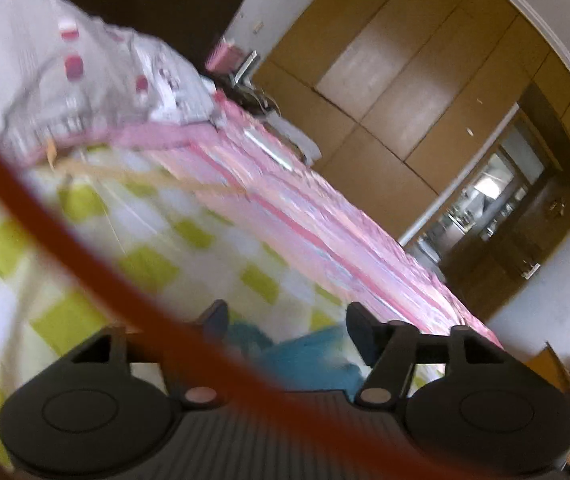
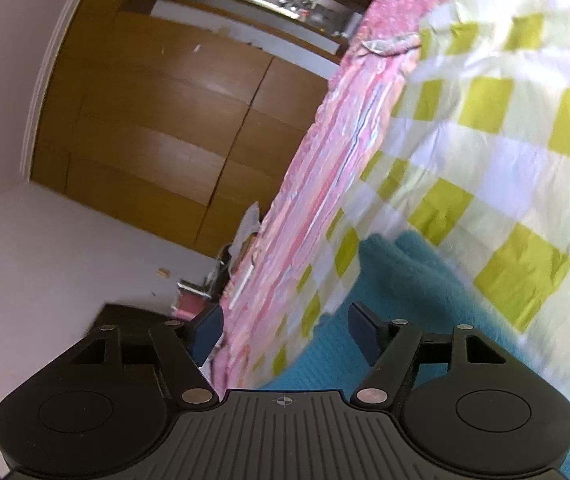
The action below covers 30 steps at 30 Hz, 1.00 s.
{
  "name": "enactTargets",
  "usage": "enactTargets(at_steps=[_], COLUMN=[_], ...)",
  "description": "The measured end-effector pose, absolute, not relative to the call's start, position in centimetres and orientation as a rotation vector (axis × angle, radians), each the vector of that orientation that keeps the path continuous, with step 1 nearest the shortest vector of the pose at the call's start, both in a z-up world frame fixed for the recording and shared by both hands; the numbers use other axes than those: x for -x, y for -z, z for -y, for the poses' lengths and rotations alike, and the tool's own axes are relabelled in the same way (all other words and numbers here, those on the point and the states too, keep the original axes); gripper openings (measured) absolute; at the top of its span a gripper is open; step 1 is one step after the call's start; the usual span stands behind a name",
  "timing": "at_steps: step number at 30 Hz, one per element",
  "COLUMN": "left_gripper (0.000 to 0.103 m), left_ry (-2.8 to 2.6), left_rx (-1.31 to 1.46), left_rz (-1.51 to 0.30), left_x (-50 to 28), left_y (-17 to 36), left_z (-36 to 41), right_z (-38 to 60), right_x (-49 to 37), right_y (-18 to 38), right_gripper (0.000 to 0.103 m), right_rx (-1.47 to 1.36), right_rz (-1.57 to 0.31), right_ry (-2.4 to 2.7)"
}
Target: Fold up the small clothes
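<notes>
The left hand-held gripper (image 1: 287, 322) is released: its two dark fingers (image 1: 361, 330) stand well apart, with nothing pinched between them. Just past and below the fingertips lies a teal cloth (image 1: 309, 354), crumpled on the bed; the pads do not press on it. A blurred orange cable (image 1: 97, 252) sweeps across the left wrist view close to the lens, crossing in front of the left finger.

The right hand-held gripper (image 2: 285, 330) is released too, jaws spread wide and empty. Its right finger (image 2: 365, 332) hangs over the teal cloth (image 2: 413, 280), which spreads from under the gripper body out toward the right edge of the view; whether the finger touches the fabric cannot be told. Its left finger (image 2: 207, 330) sits over the bed's edge, beyond the cloth.

The cloth lies on a sheet (image 2: 485, 140) checked in lime green and white, near the side of the bed. Along that side runs a pink striped cover (image 1: 325, 232), seen in the right wrist view (image 2: 325, 160) as a band falling away from the checked sheet. At the far end of the bed in the left view sits a white bundle with pink spots (image 1: 69, 76), blurred.

Beyond the bed stand brown wooden wardrobe doors (image 1: 405, 88) against a white wall (image 2: 45, 248), with a doorway (image 1: 485, 200) to a brighter room.
</notes>
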<state>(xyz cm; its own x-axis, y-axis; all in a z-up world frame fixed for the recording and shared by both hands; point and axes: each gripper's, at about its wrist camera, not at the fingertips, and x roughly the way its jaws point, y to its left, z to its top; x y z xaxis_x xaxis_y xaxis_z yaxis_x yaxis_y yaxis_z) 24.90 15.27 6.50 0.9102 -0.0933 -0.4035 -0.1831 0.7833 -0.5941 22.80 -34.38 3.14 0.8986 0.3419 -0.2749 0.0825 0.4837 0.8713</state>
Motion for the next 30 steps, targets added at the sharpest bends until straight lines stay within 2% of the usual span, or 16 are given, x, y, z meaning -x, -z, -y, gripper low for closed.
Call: enactTargets(at_steps=[5, 8, 11, 13, 19, 27, 29, 30], left_gripper=[0.07, 0.071, 0.071, 0.071, 0.07, 0.072, 0.072, 0.072], left_ry=[-0.057, -0.036, -0.02, -0.023, -0.073, -0.078, -0.081, -0.08], left_rx=[0.537, 0.426, 0.307, 0.256, 0.244, 0.297, 0.278, 0.264], left_rz=[-0.461, -0.479, -0.5, -0.519, -0.617, -0.632, -0.624, -0.618], left_x=[-24.6, -24.0, -23.5, -23.4, -23.2, -20.6, -19.7, -19.2], left_y=[-6.7, -6.1, -4.9, -4.2, -1.8, -1.3, -1.7, -1.8], left_z=[-14.1, -12.5, -10.7, -9.9, -10.5, -12.3, -12.4, -12.4], right_z=[33.1, 32.5, 31.9, 31.7, 31.5, 30.9, 30.5, 30.1], right_x=[-22.8, -22.3, -22.4, -23.1, -24.5, -24.6, -23.9, -23.5], right_y=[-3.5, -3.7, -3.9, -3.6, -1.9, -1.9, -2.9, -3.4], right_gripper=[0.07, 0.066, 0.05, 0.032, 0.005, 0.005, 0.009, 0.017], right_rx=[-0.875, -0.75, -0.602, -0.523, -0.398, -0.342, -0.337, -0.33], right_rz=[-0.487, -0.489, -0.518, -0.554, -0.633, -0.653, -0.638, -0.628], right_ry=[-0.092, -0.041, 0.006, 0.031, 0.102, 0.123, 0.118, 0.114])
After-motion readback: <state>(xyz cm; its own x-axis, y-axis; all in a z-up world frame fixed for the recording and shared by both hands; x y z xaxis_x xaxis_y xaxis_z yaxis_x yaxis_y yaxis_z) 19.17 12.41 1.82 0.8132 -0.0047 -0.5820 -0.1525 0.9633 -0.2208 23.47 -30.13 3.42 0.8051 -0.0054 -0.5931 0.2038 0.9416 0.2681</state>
